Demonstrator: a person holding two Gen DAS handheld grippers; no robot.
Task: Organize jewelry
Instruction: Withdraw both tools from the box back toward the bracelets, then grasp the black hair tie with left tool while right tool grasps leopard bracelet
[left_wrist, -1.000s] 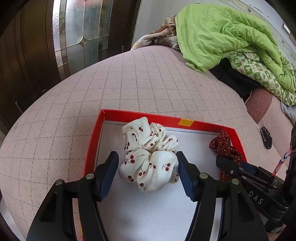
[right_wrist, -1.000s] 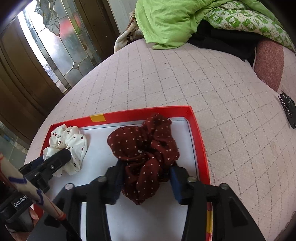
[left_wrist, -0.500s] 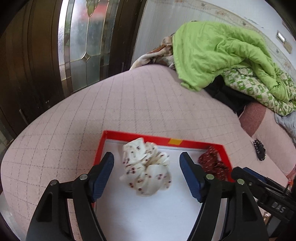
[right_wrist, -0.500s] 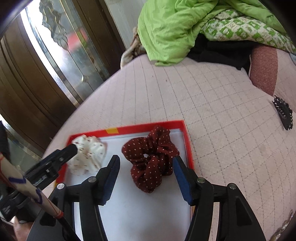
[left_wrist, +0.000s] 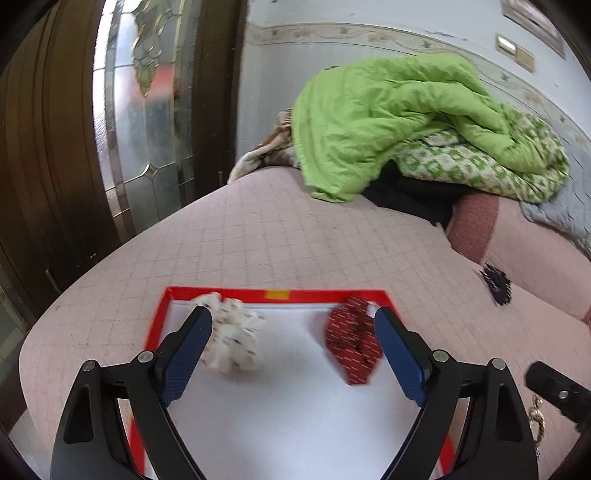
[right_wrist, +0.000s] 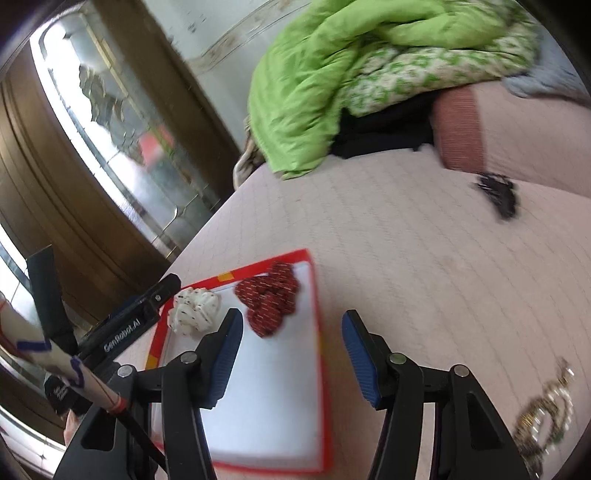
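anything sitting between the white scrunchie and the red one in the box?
Nothing. Only bare white floor of the box separates the white scrunchie and red scrunchie, clearest in the left wrist view.

A: What did the room look like?

B: A dark wooden door (left_wrist: 48, 155) stood on the left, with a leaded frosted-glass panel (left_wrist: 144, 122) that let in daylight. The wall (left_wrist: 280, 74) behind was pale, with a patterned border strip (left_wrist: 332, 35) running across it.

A: And the furniture?

B: A bed (left_wrist: 288, 243) under a pink quilted cover with a grid pattern. At its far end lay a heap of bedding: a bright green quilt (left_wrist: 373, 118) over a green-and-white patterned one (left_wrist: 472, 162), with something black (left_wrist: 410, 199) beneath.

A: Anything else?

B: A reddish pillow (left_wrist: 472, 229) beside the heap, and switch plates (left_wrist: 515, 51) high on the wall.
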